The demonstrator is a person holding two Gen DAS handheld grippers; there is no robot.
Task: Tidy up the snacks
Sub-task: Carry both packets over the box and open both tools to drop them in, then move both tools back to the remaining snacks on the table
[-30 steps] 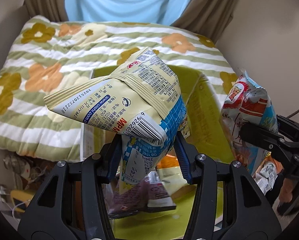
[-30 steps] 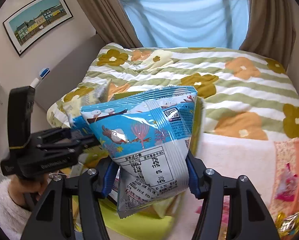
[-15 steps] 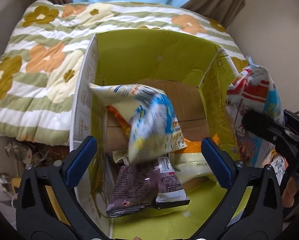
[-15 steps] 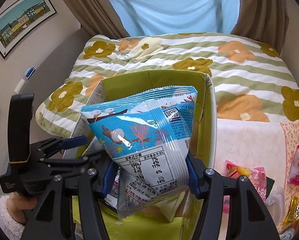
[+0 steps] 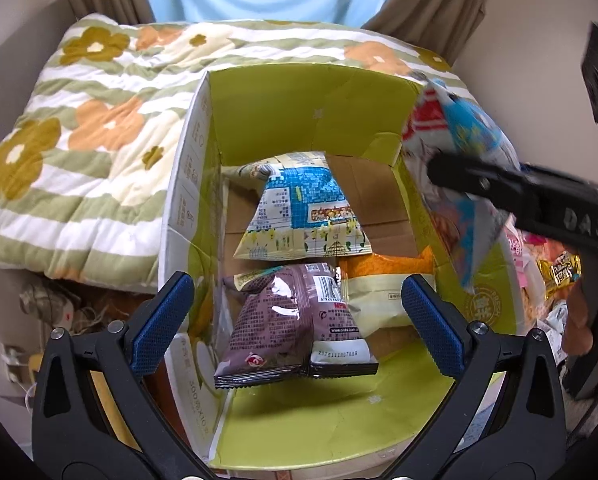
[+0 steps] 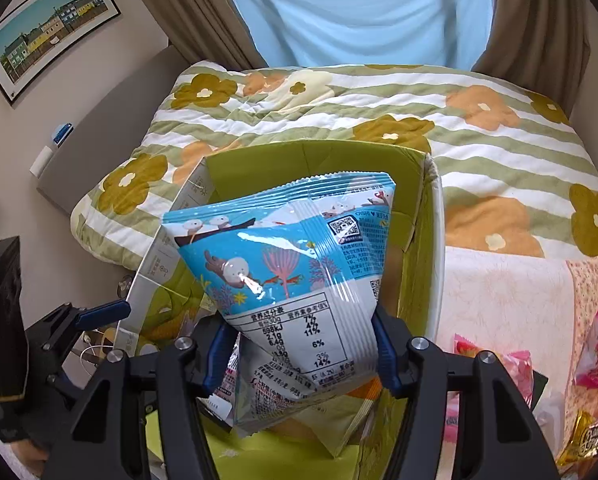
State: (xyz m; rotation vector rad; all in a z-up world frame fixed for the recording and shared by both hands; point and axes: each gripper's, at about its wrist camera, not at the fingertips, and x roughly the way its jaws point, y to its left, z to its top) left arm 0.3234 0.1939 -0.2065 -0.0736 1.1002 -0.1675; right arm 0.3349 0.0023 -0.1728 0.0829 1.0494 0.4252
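Note:
A green-lined cardboard box (image 5: 299,104) stands open below my left gripper (image 5: 297,320), which is open and empty above it. Inside lie a yellow and blue snack bag (image 5: 299,208), a purple bag (image 5: 295,320) and a pale yellow bag (image 5: 379,300). My right gripper (image 6: 299,344) is shut on a blue and white snack bag (image 6: 295,264) and holds it over the box (image 6: 431,264) at its right wall. That bag (image 5: 455,152) and the right gripper's finger also show at the right of the left wrist view.
The box sits against a bed with a flowered, striped quilt (image 5: 91,140). Several loose snack packets (image 6: 515,368) lie on a pink cloth to the right of the box. Cables and clutter (image 5: 51,312) lie on the floor at the left.
My left gripper opened and let go of the yellow and blue bag, which fell into the box. My right gripper moved with its blue bag over the box.

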